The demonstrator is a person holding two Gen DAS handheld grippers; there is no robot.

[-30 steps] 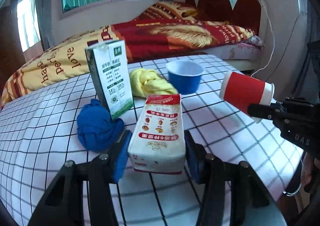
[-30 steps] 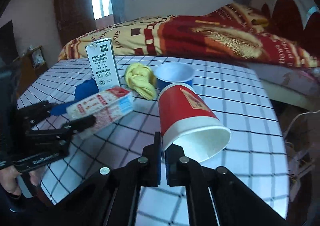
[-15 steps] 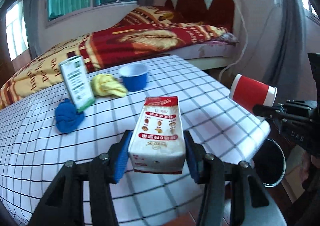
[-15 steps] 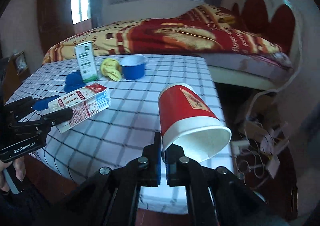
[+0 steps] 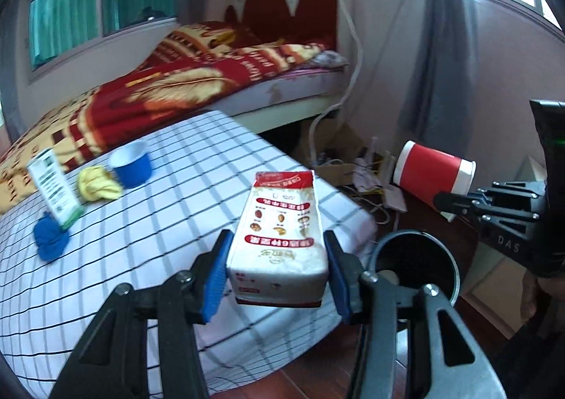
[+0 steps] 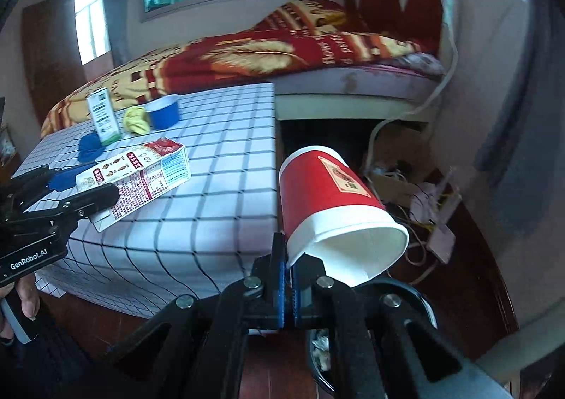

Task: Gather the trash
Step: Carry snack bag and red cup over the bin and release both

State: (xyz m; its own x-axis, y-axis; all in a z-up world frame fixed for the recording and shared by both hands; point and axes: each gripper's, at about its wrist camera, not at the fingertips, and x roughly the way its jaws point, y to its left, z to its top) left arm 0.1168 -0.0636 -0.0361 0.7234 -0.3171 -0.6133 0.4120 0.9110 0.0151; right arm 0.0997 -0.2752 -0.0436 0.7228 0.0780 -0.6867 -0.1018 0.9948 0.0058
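Left claw (image 5: 279,279): clenched on the red-and-white carton (image 5: 282,233), blue pads (image 5: 215,279) pressing its two broad side faces near the bottom end. Carton lies lengthwise along the claw's line, top end pointing away, clear of the desk (image 5: 159,222) and hanging past its near corner. Side-on squeeze keeps the box rigid; judged a carry grip, good for a plain drop.

Right claw (image 6: 289,279): clenched on the red paper cup (image 6: 328,201), pinching one thin stretch of rim wall, one pad inside and one outside. Cup tips forward and to the right of the claw, mouth facing back toward the camera. A rim pinch is the only hold a wide, soft cup offers narrow jaws; likely to crease if squeezed harder.

Black bin (image 5: 416,268): on the floor, just right of and below the left claw; only partly seen under the right claw in the right wrist view. Both items look positioned for release into it.

Far ahead and left of the left claw, on the desk: upright green carton (image 5: 53,194), blue cloth (image 5: 49,240), yellow cloth (image 5: 97,183), blue bowl (image 5: 130,165). Green carton probably next trash; cloths and bowl probably stay.
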